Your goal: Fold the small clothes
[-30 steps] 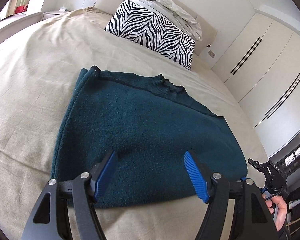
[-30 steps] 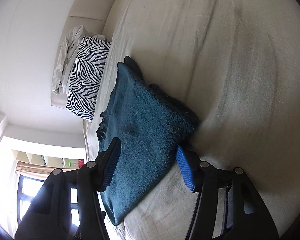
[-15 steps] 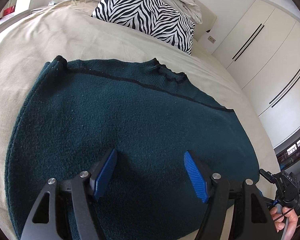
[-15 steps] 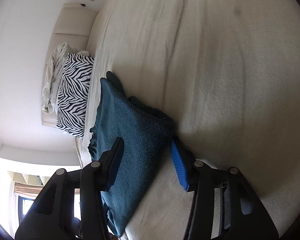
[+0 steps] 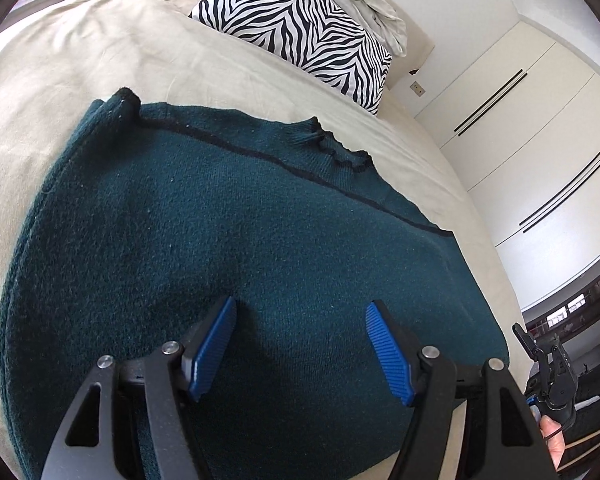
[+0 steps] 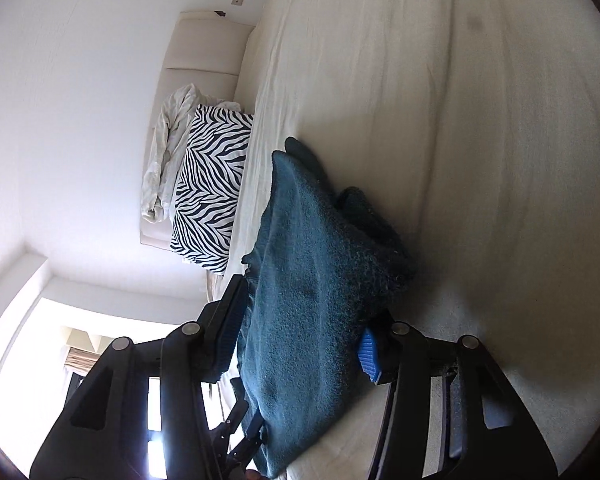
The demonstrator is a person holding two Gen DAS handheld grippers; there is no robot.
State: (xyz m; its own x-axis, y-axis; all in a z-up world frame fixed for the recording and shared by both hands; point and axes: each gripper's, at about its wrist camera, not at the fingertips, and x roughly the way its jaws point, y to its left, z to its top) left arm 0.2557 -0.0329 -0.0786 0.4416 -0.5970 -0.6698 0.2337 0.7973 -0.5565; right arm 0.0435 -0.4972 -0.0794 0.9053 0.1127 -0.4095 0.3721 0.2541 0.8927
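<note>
Your right tool (image 6: 300, 332) straddles the sweater (image 5: 236, 264) edge with both jaws unclenched — a shallow bite may slip. Left tool (image 5: 300, 344) hovers released above it.

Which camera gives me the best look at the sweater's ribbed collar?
The left wrist view: the ribbed collar sits in plain sight on the far edge of the teal sweater. The right wrist view sees the sweater edge-on, its collar only a dark bump.
</note>
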